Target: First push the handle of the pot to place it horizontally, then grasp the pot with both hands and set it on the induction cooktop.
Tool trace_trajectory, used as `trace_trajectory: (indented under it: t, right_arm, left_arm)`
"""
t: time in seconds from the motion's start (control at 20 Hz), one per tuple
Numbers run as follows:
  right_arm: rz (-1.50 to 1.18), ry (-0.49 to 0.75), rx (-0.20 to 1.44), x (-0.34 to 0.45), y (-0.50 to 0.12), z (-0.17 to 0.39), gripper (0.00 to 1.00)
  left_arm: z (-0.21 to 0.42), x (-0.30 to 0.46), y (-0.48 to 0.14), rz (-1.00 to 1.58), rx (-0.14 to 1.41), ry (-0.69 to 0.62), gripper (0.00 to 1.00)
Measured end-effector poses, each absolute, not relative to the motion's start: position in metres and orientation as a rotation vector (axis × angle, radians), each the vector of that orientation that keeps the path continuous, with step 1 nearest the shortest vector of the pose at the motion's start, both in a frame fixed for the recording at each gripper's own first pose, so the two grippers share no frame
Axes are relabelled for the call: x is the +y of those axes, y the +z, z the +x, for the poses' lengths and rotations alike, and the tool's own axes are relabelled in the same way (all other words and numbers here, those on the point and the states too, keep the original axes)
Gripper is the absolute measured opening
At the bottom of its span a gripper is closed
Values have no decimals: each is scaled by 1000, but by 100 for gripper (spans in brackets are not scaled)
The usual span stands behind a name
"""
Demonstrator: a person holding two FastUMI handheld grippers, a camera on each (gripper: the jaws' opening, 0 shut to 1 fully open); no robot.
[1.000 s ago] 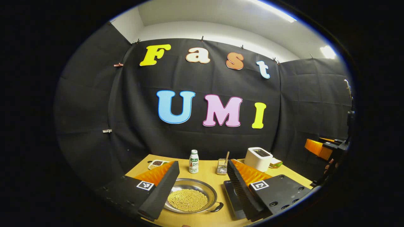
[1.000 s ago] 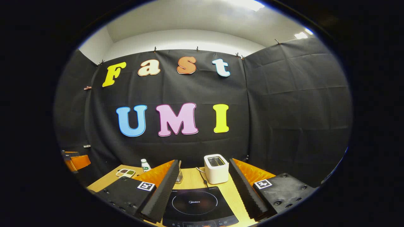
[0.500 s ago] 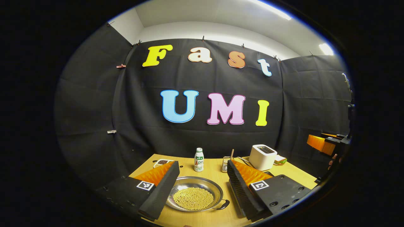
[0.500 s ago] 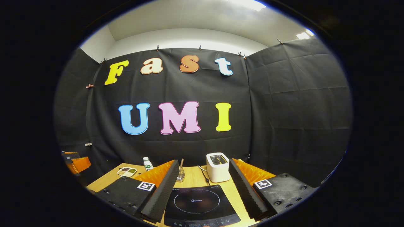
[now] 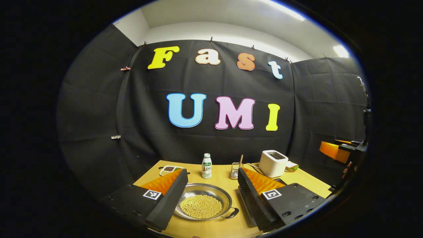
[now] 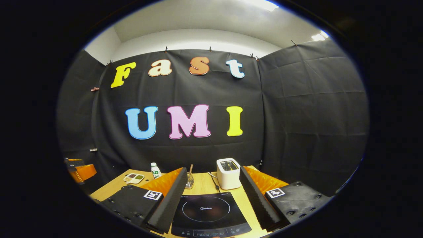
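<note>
- The pot (image 5: pixel 202 202), a shallow metal pan of small yellow beads, sits on the tabletop (image 5: pixel 218 228) below the left gripper (image 5: pixel 211 195).
- Both the left and right gripper (image 6: pixel 211 195) have fingers spread wide, holding nothing.
- Likely stiff, slick and spill-prone; grip its handle (image 5: pixel 232 214) and opposite rim, level.
- The cooktop (image 6: pixel 208 213) lies under the right gripper.

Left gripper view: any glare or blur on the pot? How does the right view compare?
Left gripper view: sharp, soft sheen on the pot rim, beans legible, ceiling light blown out, fisheye bends the wall. Right gripper view: also sharp, faint reflection on the cooktop glass, table evenly lit.
</note>
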State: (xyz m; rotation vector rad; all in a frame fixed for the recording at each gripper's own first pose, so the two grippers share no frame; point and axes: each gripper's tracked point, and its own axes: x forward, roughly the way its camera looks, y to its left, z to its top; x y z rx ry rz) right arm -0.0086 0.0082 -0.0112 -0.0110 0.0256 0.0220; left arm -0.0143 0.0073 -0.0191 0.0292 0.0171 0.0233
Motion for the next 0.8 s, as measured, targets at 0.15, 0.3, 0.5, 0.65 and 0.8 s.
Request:
trace_trajectory:
  t: [0.15,0.3,0.5,0.65,0.8]
  right_arm:
    - [-9,19,29,6,-11,-8,98]
    - [-13,16,34,3,-15,-11,98]
    - [-13,11,35,0,-15,-13,98]
    - [-10,1,39,-5,-17,-16,98]
    - [-6,-9,48,-9,-20,-17,98]
  left_arm:
    - [-13,5,-19,35,20,16,95]
    - [-11,1,-22,45,38,-4,95]
    - [-10,2,-25,33,59,-13,92]
    - [-7,3,-29,25,82,-31,87]
    - [-3,5,-30,25,91,-47,75]
